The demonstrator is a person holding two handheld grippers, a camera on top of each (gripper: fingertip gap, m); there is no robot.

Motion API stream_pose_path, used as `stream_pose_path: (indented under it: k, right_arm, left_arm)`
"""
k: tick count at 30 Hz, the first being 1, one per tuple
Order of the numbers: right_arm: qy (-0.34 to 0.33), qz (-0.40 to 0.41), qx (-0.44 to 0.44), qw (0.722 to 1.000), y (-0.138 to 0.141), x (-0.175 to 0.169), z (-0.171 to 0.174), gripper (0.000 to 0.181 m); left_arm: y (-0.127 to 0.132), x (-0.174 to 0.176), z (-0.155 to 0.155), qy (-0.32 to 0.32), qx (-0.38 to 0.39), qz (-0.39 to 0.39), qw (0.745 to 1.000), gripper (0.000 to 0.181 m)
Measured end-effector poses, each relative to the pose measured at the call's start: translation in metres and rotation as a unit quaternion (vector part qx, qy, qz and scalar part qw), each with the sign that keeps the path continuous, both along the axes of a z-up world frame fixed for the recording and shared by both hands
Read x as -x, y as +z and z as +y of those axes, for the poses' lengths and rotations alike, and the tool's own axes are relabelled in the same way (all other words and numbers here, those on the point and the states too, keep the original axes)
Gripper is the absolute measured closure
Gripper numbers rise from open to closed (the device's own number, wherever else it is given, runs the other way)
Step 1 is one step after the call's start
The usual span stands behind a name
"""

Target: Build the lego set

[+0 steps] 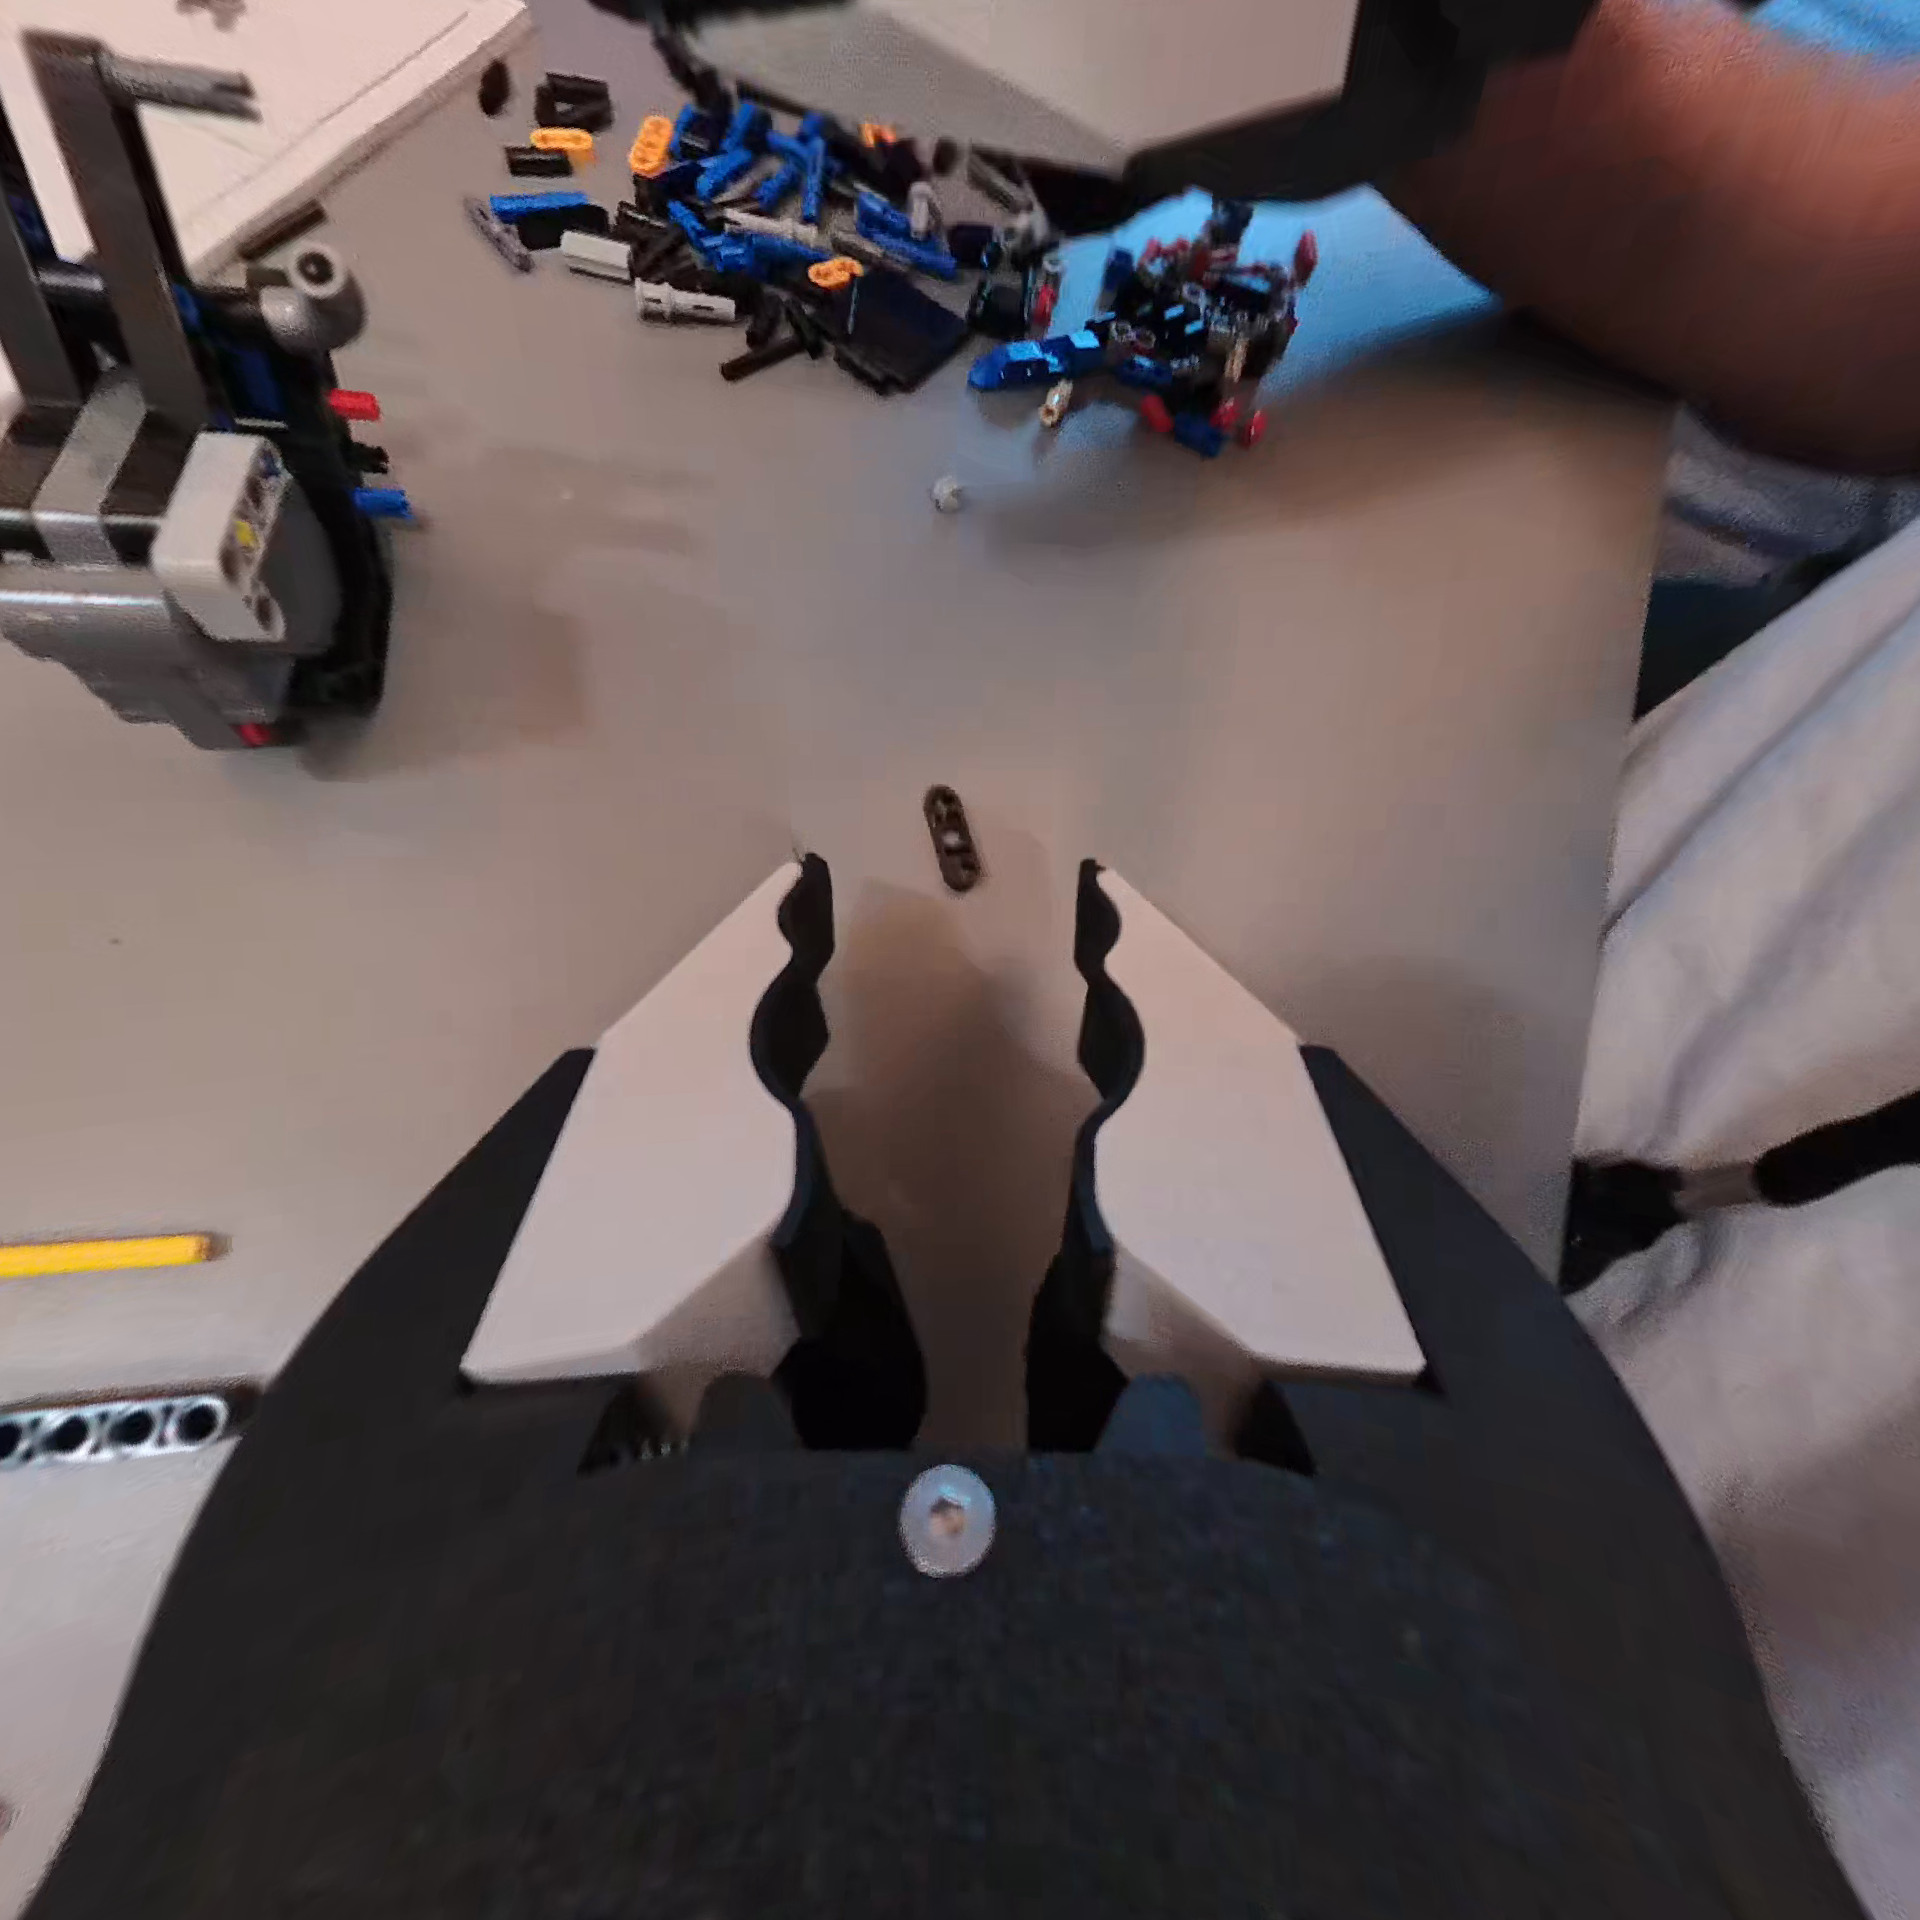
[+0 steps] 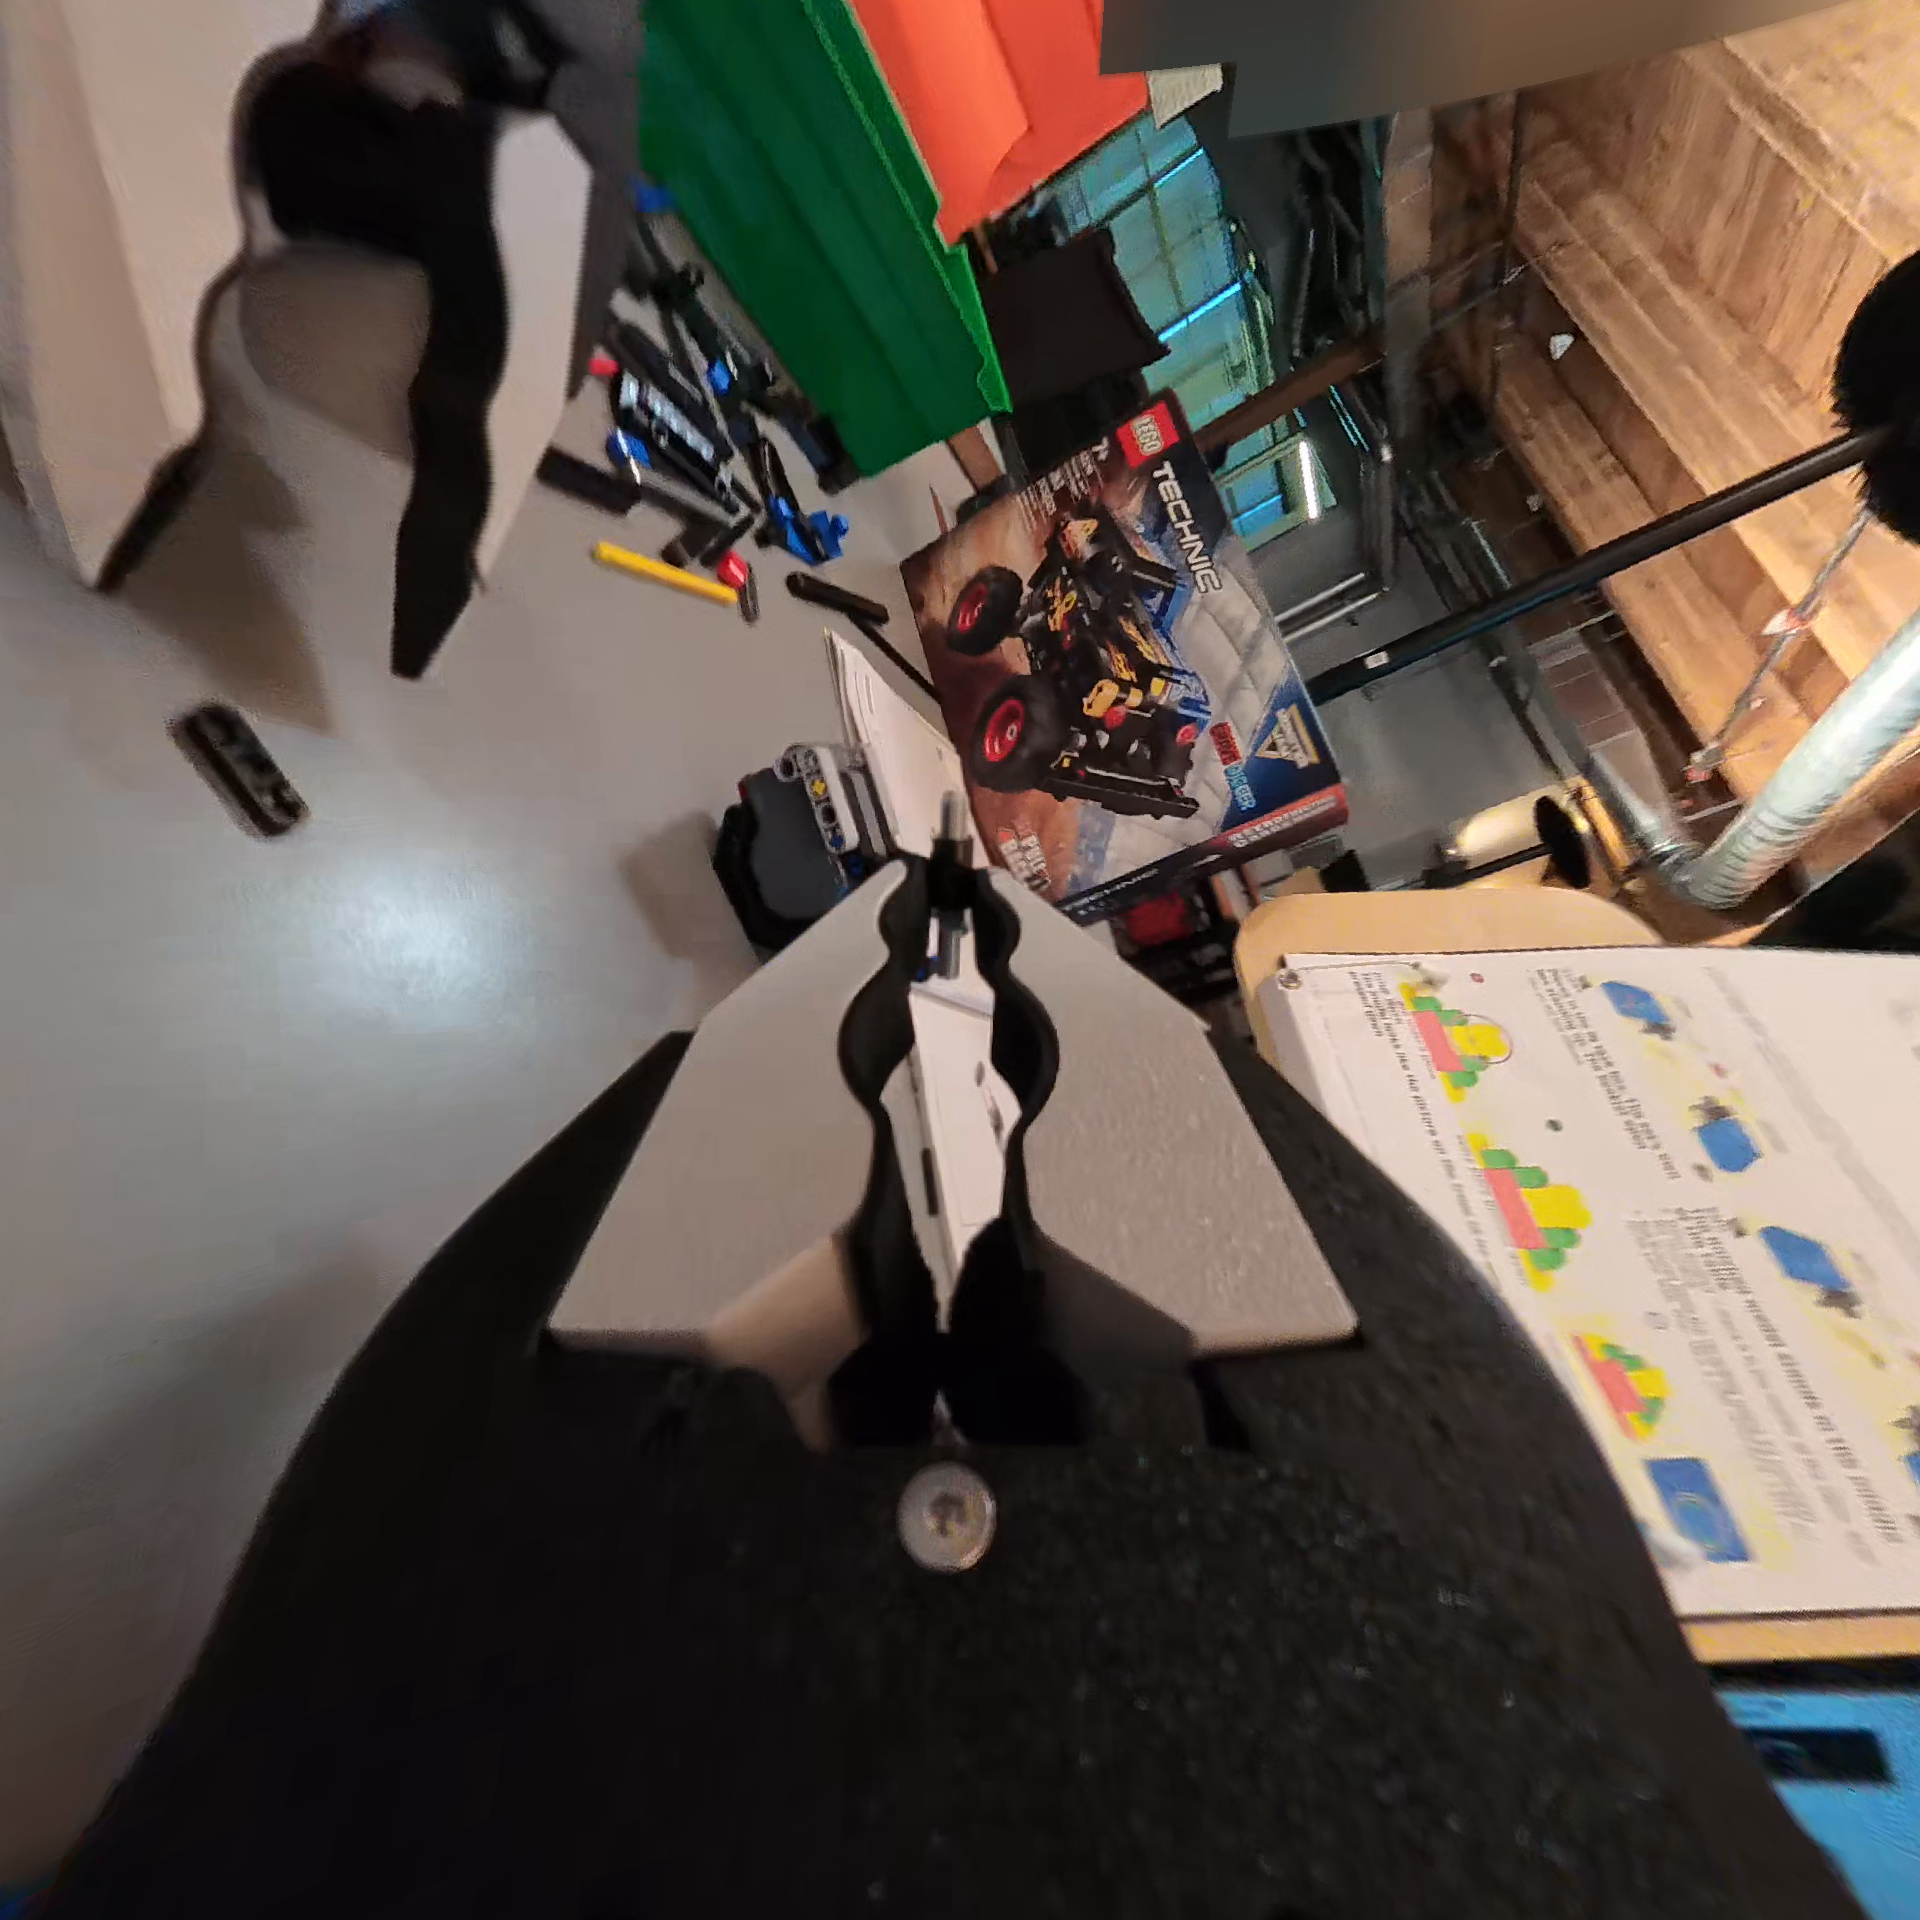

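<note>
My left gripper [image 1: 948, 868] is open and empty, its tips just short of a small black three-hole beam [image 1: 952, 837] lying flat on the grey table. The beam also shows in the right wrist view [image 2: 239, 769], with the left gripper [image 2: 343, 416] above it. My right gripper [image 2: 948, 878] is shut on a thin grey axle pin with a black bush [image 2: 950, 862], held in the air and tilted. The partly built grey and black model [image 1: 197, 499] stands at the left; it also shows in the right wrist view [image 2: 800, 831].
A pile of blue, black and orange loose parts [image 1: 790, 229] lies at the far side, a red and blue cluster [image 1: 1184, 332] beside it. A person's arm [image 1: 1683, 208] reaches in at the upper right. A yellow axle [image 1: 104, 1252] and grey beam [image 1: 114, 1429] lie left. The set box [image 2: 1122, 665] and instruction sheet [image 2: 1621, 1247] are right. About 12 cm separates my left fingertips from my right.
</note>
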State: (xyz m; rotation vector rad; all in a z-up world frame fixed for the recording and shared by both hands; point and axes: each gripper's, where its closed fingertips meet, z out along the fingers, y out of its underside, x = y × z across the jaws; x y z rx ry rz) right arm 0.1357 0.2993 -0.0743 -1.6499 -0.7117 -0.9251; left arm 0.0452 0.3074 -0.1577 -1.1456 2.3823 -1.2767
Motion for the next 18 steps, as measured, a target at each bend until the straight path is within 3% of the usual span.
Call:
stream_pose_path:
  k: [3,7,12,18]
  right_arm:
    - [0.010,0.040,-0.006,0.999,0.001,-0.001,-0.001,0.175]
    - [-0.008,0.046,0.008,0.999,-0.010,-0.012,-0.001,0.174]
    - [-0.012,0.080,0.014,0.997,-0.015,-0.019,-0.002,0.174]
    - [-0.007,0.083,0.018,0.996,-0.014,-0.017,-0.003,0.174]
  left_arm:
    - [-0.004,0.001,0.001,0.000,-0.034,-0.011,0.999,0.143]
    - [0.002,-0.011,-0.001,0.056,-0.051,0.002,0.997,0.151]
    - [-0.007,-0.015,0.012,0.099,-0.152,0.045,0.982,0.159]
    - [-0.001,-0.009,-0.005,0.065,-0.114,0.125,0.983,0.162]
